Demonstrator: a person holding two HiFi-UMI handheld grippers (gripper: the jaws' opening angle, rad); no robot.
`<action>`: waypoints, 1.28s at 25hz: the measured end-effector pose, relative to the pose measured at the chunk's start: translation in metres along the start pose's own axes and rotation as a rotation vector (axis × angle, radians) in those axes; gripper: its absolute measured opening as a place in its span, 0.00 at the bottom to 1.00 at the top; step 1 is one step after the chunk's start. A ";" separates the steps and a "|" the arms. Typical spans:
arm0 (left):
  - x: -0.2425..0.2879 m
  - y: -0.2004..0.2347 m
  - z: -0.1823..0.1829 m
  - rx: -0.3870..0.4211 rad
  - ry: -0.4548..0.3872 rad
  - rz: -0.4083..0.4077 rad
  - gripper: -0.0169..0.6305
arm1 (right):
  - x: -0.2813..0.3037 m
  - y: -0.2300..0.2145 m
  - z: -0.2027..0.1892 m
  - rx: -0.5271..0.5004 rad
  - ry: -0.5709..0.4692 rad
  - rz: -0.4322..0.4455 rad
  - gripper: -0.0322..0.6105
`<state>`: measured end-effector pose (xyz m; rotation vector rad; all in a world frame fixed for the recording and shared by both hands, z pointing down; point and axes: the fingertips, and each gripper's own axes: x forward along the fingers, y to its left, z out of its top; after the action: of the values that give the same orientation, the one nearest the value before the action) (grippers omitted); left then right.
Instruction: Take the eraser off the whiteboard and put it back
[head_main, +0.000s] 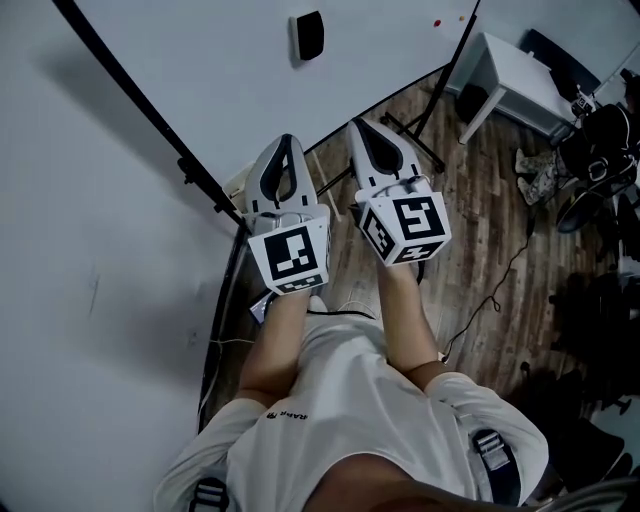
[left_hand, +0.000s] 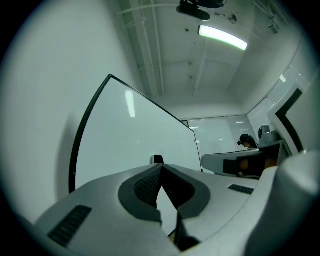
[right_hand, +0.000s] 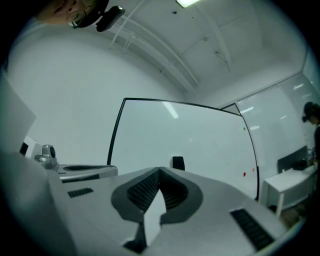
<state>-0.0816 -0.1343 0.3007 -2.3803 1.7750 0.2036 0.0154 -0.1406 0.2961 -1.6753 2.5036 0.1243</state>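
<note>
At far left of the head view I note bare wall (head_main: 70, 250), then the black-framed whiteboard (head_main: 220, 80), upright on its stand.

Left gripper (head_main: 285, 142): jaws closed tip to tip, nothing between them, held roughly level and aimed at the board.

Black eraser (head_main: 308, 35): stuck on the board face, beyond both gripper tips and well apart from either; not yet taken.

Right gripper (head_main: 362, 126): likewise closed and empty, just beside the left and pointing the same way.

I judge the pair are carried together in an approach posture. Whichever takes the eraser must open first. Both gripper views show the eraser just over the jaw tips, so the line of approach looks sound. Nothing stands between grippers and eraser.

Further right:
- Two small coloured dots (head_main: 437, 22), probably magnets, sit near the board's edge, clear of the eraser.
- A stand leg (head_main: 420, 143) and a cable (head_main: 497, 290) lie on the wooden floor (head_main: 480, 220), a concern underfoot.
- A white counter (head_main: 520, 80) and dark clutter (head_main: 600, 150) stand out of the way.
</note>
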 end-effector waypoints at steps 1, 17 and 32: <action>0.005 0.003 -0.002 -0.002 0.000 -0.011 0.03 | 0.007 0.001 -0.003 0.003 0.003 -0.004 0.07; 0.036 0.022 -0.032 -0.023 0.047 -0.040 0.03 | 0.059 -0.009 -0.027 0.025 0.049 -0.009 0.07; 0.089 0.019 -0.034 -0.004 0.027 0.049 0.03 | 0.103 -0.042 -0.031 0.025 0.062 0.109 0.07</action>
<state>-0.0742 -0.2301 0.3142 -2.3549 1.8478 0.1830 0.0139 -0.2550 0.3109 -1.5567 2.6311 0.0512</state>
